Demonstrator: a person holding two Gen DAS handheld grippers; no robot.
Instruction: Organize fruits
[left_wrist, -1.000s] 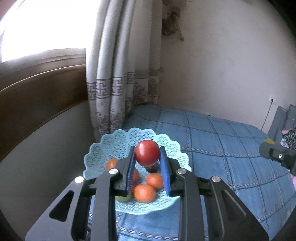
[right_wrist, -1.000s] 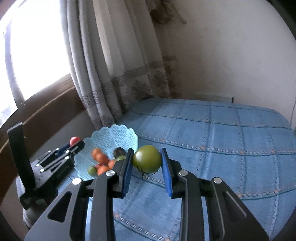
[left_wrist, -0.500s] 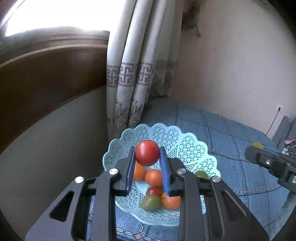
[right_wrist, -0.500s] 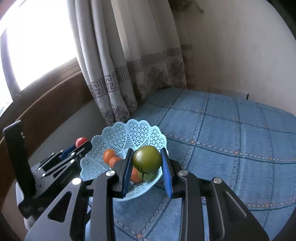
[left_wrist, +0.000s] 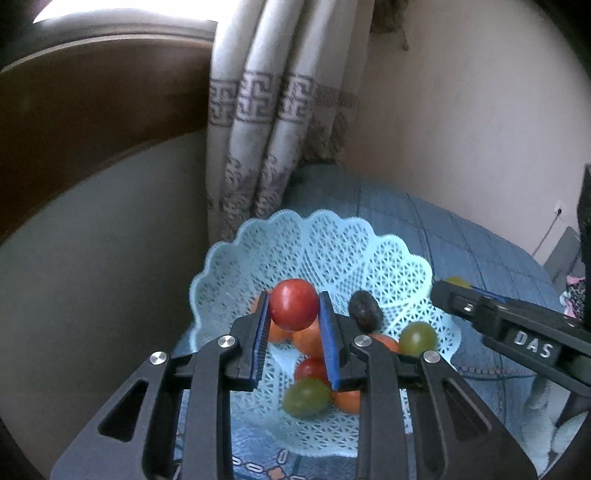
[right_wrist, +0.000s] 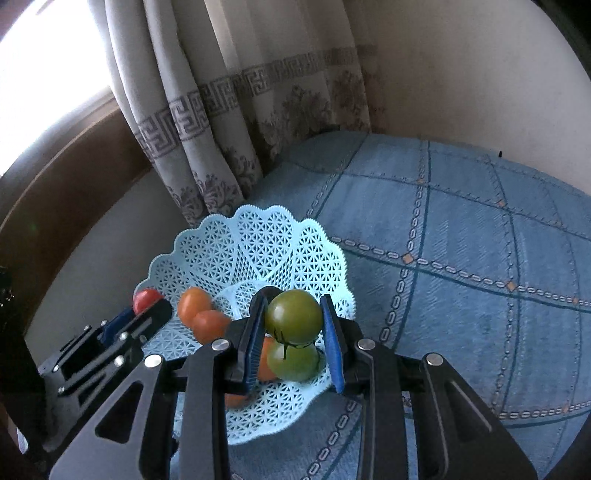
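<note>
Above a pale blue lattice basket (left_wrist: 388, 254) near the curtain-side edge of a blue quilted bed (right_wrist: 461, 229): left claw (left_wrist: 294, 328) clamped on a red tomato (left_wrist: 294, 309), right claw (right_wrist: 293, 332) clamped on a green tomato (right_wrist: 293, 320). Both held over the basket's bowl. Inside, orange fruits (right_wrist: 194, 303), green ones (left_wrist: 417, 338), a small red one (left_wrist: 312, 369) and a dark fruit (left_wrist: 365, 314). Patterned curtain (right_wrist: 221, 110) behind.

Basket (left_wrist: 388, 258): pale-blue perforated plastic, matt. Red tomato (left_wrist: 294, 309) glossy, smooth. Bedspread (right_wrist: 461, 236): woven blue cloth. Curtain (right_wrist: 236, 110) soft fabric.
</note>
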